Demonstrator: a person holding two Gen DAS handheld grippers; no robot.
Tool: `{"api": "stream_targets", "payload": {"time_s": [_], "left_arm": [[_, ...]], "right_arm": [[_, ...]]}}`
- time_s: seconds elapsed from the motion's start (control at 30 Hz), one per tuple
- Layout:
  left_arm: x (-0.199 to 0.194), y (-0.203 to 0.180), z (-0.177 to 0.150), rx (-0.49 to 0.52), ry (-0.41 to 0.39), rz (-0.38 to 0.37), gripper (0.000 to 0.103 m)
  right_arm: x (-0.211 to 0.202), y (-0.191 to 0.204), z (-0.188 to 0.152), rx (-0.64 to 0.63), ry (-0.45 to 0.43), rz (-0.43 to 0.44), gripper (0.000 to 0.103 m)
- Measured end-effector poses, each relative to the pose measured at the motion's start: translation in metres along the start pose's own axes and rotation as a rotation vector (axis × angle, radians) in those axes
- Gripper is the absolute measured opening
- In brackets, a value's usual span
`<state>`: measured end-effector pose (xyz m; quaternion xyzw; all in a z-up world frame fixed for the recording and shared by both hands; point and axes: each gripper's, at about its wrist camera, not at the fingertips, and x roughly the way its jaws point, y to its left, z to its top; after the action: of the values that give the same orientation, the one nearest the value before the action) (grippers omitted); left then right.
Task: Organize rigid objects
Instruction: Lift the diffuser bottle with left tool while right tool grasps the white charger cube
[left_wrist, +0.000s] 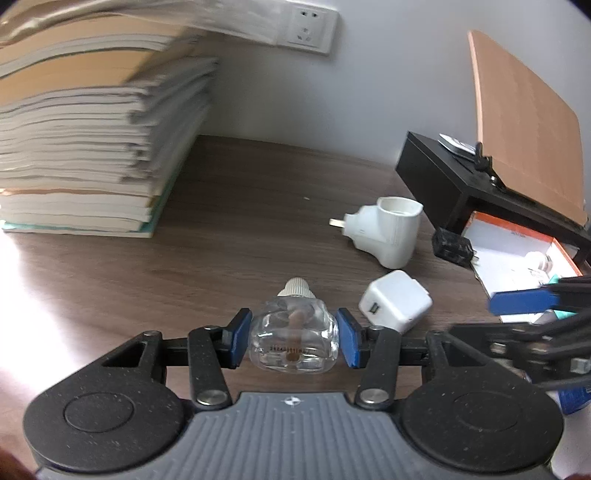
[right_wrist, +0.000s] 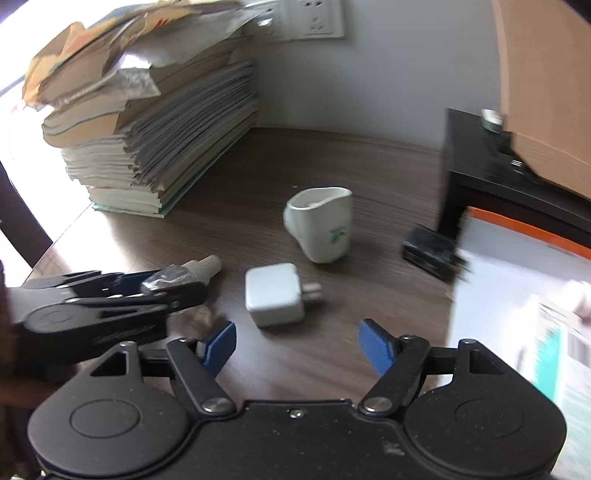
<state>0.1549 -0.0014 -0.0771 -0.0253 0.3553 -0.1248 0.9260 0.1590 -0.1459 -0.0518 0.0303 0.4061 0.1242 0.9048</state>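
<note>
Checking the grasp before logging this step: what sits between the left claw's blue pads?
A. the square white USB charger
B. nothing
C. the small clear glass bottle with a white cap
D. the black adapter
C: in the left wrist view the small clear glass bottle with a white cap sits between the left claw's blue pads, while the square white USB charger lies apart on the table.

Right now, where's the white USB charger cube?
On the desk, the white USB charger cube lies ahead of the open right tool, between clear bottle and black adapter.

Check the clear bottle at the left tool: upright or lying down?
Lying down. The clear bottle rests on its side on the desk, white cap pointing away, between the left tool's blue pads.
</note>
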Motion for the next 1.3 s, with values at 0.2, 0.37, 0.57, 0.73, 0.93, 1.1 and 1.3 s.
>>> {"api": "stream_targets", "payload": {"time_s": [0.2, 0.37, 0.57, 0.73, 0.93, 1.1, 1.3], "left_arm": [[-0.013, 0.013, 0.0, -0.041, -0.012, 0.013, 0.05], [-0.017, 0.014, 0.0, -0.057, -0.02, 0.015, 0.05], [-0.026, 0.014, 0.002, -0.076, -0.044, 0.017, 0.05], [-0.038, 0.002, 0.01, -0.07, -0.073, 0.01, 0.05], [-0.049, -0.025, 0.019, -0.067, -0.09, -0.002, 0.05], [-0.059, -0.059, 0.02, -0.045, -0.093, -0.025, 0.05], [-0.068, -0.11, 0.02, -0.017, -0.094, -0.105, 0.05]], "right_arm": [[0.039, 0.014, 0.011, -0.049, 0.015, -0.006, 0.089], [0.058, 0.017, 0.015, -0.052, 0.024, -0.012, 0.078], [0.049, 0.02, 0.014, -0.073, 0.002, -0.006, 0.07], [0.025, 0.018, 0.014, -0.064, -0.035, 0.008, 0.07], [-0.015, 0.0, 0.013, -0.029, -0.072, -0.015, 0.07], [-0.056, -0.024, 0.0, 0.031, -0.099, -0.05, 0.07], [-0.108, -0.061, -0.024, 0.102, -0.143, -0.109, 0.07]]}}
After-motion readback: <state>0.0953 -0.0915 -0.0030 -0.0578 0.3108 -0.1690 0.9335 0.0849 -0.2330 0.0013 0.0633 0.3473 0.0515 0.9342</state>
